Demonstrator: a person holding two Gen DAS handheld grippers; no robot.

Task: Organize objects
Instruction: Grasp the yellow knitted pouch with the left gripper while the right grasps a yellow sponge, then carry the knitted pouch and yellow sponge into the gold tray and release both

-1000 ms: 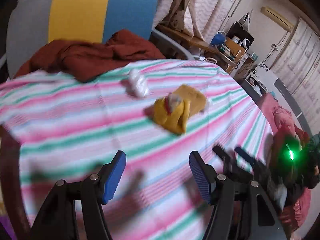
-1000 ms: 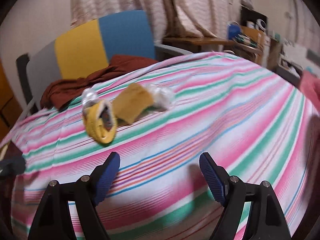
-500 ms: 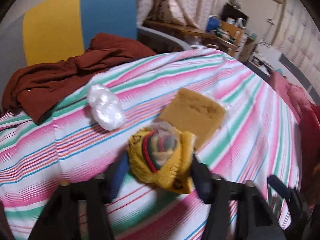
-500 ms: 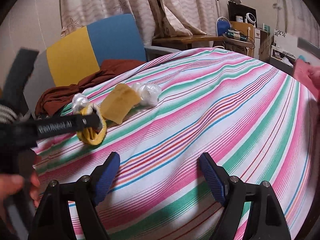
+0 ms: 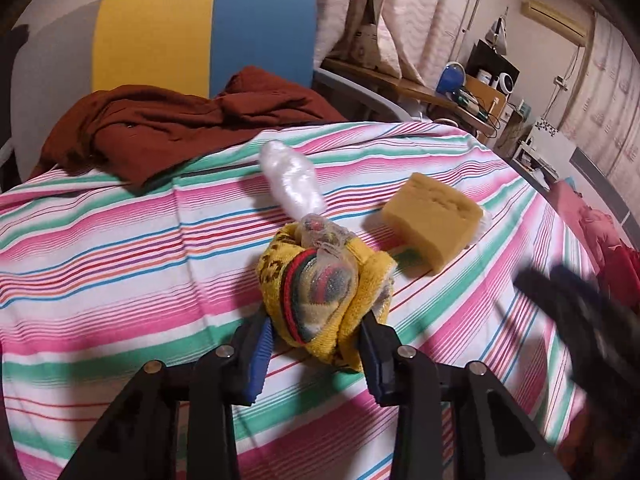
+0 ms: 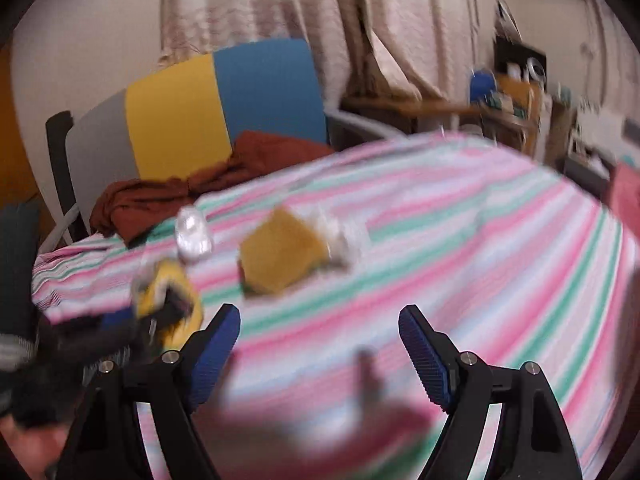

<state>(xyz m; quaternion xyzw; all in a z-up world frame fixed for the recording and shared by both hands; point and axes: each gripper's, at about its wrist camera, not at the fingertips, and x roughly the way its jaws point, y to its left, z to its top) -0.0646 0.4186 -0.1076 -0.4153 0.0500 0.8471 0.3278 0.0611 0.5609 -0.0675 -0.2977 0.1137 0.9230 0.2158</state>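
- Nearest, left hand-held gripper (image 5: 316,344): jaws have just been closing and now pinch the yellow bundle (image 5: 320,300), which sits on the striped surface (image 5: 120,280).
- Right hand-held gripper (image 6: 320,344): spread, nothing between.
- Sponge (image 5: 432,224): just beyond the bundle.
- White wad (image 5: 292,180): behind it.
- Red cloth (image 5: 180,124): farthest.
- Step: grasping the bundle; next, likely a firm lift.

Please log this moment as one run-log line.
left hand-held gripper: just closing on yellow towel bundle | right hand-held gripper: open, empty | sponge: untouched
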